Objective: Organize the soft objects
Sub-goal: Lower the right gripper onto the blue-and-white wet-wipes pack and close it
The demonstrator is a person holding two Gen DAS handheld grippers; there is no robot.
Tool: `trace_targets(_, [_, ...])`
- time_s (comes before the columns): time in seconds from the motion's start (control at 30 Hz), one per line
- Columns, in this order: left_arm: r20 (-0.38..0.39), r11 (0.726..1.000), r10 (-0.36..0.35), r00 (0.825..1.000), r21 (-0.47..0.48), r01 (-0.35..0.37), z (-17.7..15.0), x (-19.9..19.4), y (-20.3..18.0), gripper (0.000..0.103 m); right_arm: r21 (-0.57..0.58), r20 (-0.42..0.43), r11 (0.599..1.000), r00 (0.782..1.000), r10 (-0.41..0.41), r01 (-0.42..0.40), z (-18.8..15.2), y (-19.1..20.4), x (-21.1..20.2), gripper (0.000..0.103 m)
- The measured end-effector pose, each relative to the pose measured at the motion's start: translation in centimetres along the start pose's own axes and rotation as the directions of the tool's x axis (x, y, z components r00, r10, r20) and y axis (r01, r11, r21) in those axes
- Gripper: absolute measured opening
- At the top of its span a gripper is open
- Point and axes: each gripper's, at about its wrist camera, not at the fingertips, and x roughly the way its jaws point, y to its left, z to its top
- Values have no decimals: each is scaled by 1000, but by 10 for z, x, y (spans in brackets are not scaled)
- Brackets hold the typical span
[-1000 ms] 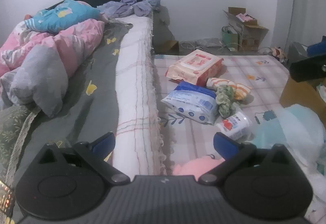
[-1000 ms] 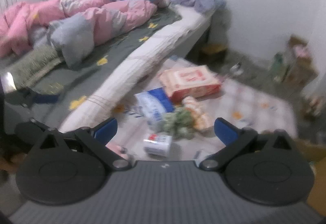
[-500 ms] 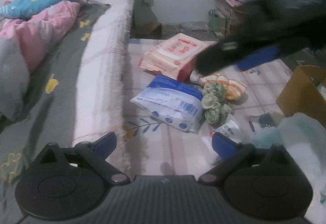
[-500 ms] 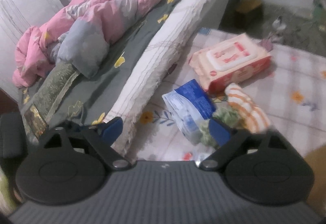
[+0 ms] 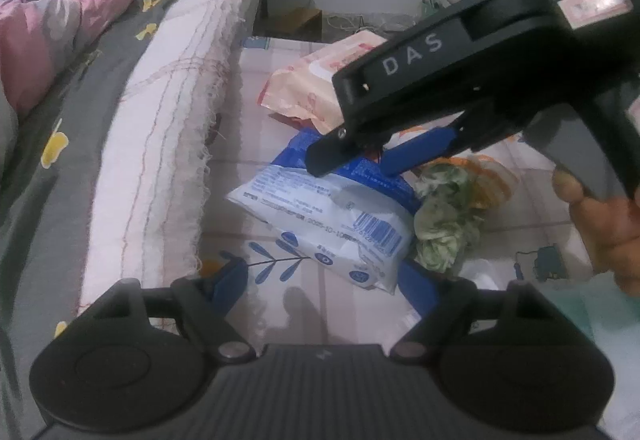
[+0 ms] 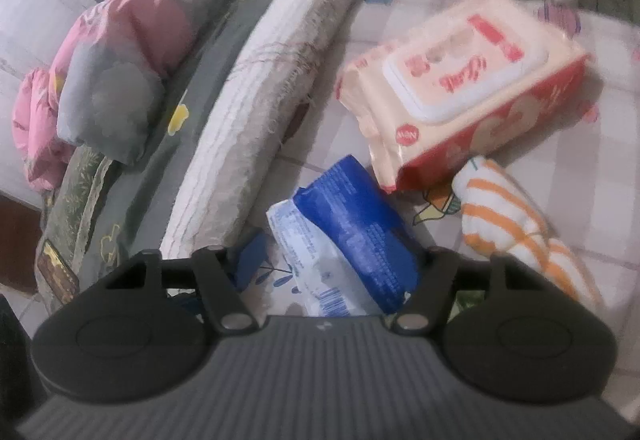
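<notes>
My left wrist camera looks steeply down along its fingers [image 5: 224,280] at the floor beside the bed [image 5: 168,128], close in. My right wrist camera tilts down too, nearer still, facing the bed's edge [image 6: 264,96]. Both views share the blue-and-white pack [image 5: 332,216] [image 6: 352,224], the pink wipes pack [image 5: 308,88] [image 6: 460,80] beyond it, and the striped cloth [image 6: 504,216].

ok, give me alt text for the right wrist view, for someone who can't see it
The right tongs straddle a blue and white pack on a floor mat beside a bed, their jaws just closing around it. A pink wipes pack and a striped cloth lie beyond.
</notes>
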Motion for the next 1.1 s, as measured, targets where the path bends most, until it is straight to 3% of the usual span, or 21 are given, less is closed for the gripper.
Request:
trace_targets(0.1, [-15, 1000, -8, 1000, -7, 8, 0, 6, 1, 74, 13, -11, 1000, 1000, 12, -12, -1, -4, 6, 56])
trace_targets(0.3, [-51, 1000, -31, 998, -5, 30, 0, 13, 3, 75, 89, -71, 995, 996, 56, -50, -10, -13, 5, 48])
trace_targets(0.7, [-137, 999, -51, 989, -22, 48, 8, 42, -2, 80, 123, -60, 991, 997, 52, -44, -4, -23, 13, 51])
trace_targets(1.1, [-153, 999, -51, 987, -6, 51, 13, 55, -12, 72, 136, -103, 990, 994, 46, -32, -1, -35, 26, 58])
